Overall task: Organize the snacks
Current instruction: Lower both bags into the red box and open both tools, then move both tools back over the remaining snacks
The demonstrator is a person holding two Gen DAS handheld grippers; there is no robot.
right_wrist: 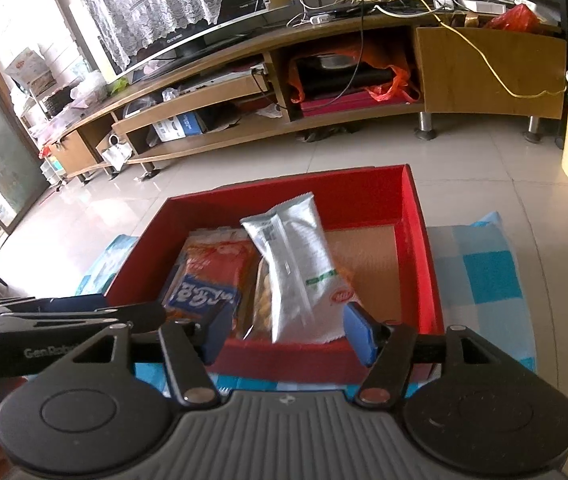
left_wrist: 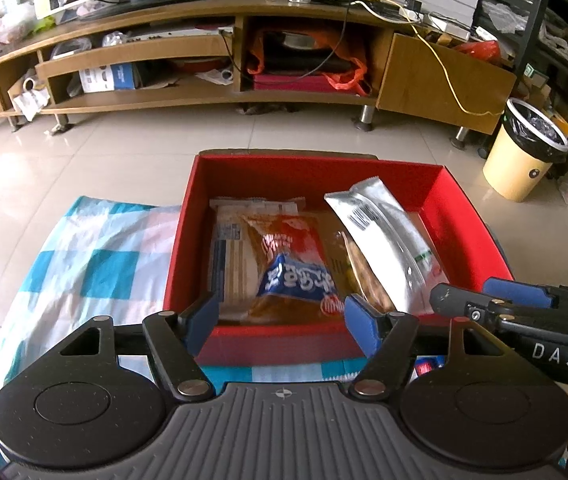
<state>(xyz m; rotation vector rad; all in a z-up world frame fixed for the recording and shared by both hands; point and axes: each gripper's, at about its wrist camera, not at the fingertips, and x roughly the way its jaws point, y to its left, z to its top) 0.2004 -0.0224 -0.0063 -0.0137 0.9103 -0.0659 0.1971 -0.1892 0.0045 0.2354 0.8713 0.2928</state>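
Both grippers are hovering at the near wall of the red box (left_wrist: 480, 220), the left gripper (left_wrist: 284, 320) and right gripper (right_wrist: 284, 330) each standing part open with blue pads gripping nothing. Just beyond the left fingers an orange snack packet (left_wrist: 284, 256) is lying flat on a paler packet (left_wrist: 230, 248) whose print is too small to read, while ahead of the right fingers a silver packet (right_wrist: 296, 268) is leaning tilted, hiding most of a clear biscuit pack (right_wrist: 262, 300) beneath. Farther off, the checked cloth (right_wrist: 480, 264) is running out of frame, and the TV stand (left_wrist: 212, 92) is sitting across the tiled floor.
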